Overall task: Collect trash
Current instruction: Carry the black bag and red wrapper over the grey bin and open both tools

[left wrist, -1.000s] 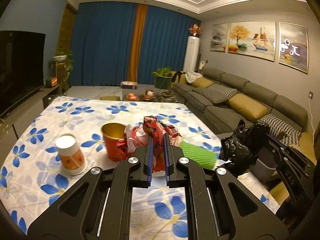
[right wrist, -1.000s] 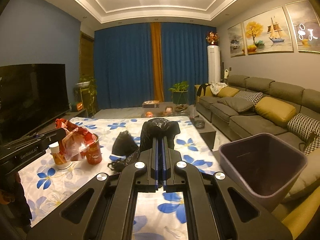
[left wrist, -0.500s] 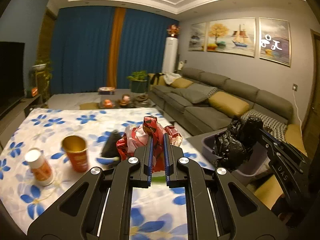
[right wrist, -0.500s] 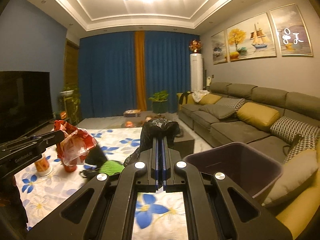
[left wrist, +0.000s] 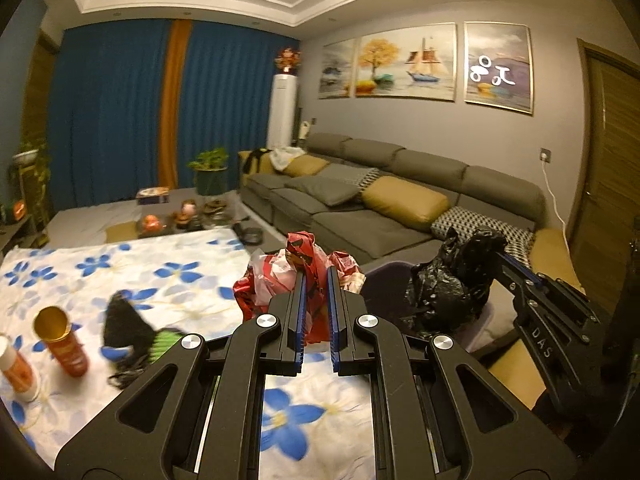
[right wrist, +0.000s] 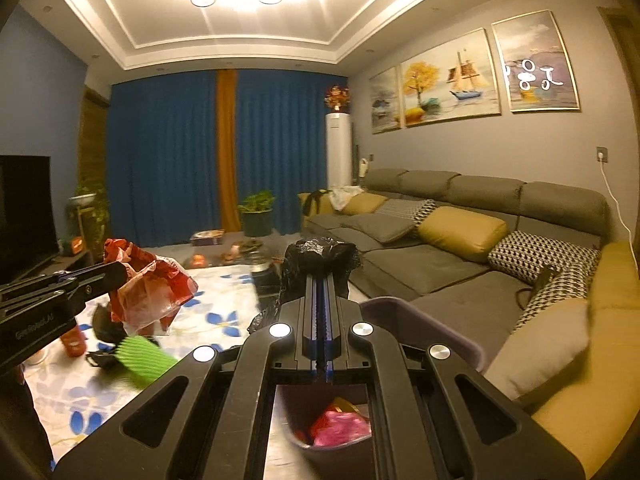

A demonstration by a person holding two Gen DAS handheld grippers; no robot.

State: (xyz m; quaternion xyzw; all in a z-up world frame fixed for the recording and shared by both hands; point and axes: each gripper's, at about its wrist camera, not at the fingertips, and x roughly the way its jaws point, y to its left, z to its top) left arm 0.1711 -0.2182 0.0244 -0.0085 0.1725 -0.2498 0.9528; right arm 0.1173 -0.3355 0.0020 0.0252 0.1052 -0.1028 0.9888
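My left gripper is shut on a crumpled red and white plastic bag, held in the air past the table's right edge; the same bag shows at the left of the right wrist view. My right gripper is shut on a crumpled black plastic bag, seen from the left wrist as a black bag hanging over the dark purple trash bin. The bin holds pink and red trash at its bottom.
On the flowered tablecloth lie a black bag, a green ribbed piece, an orange cup and a white-topped cup. A grey sofa with yellow cushions runs along the right, close behind the bin.
Both grippers swung right, away from the table's middle toward the bin, each carrying its bag. The bin now lies right under the right gripper, its contents visible.
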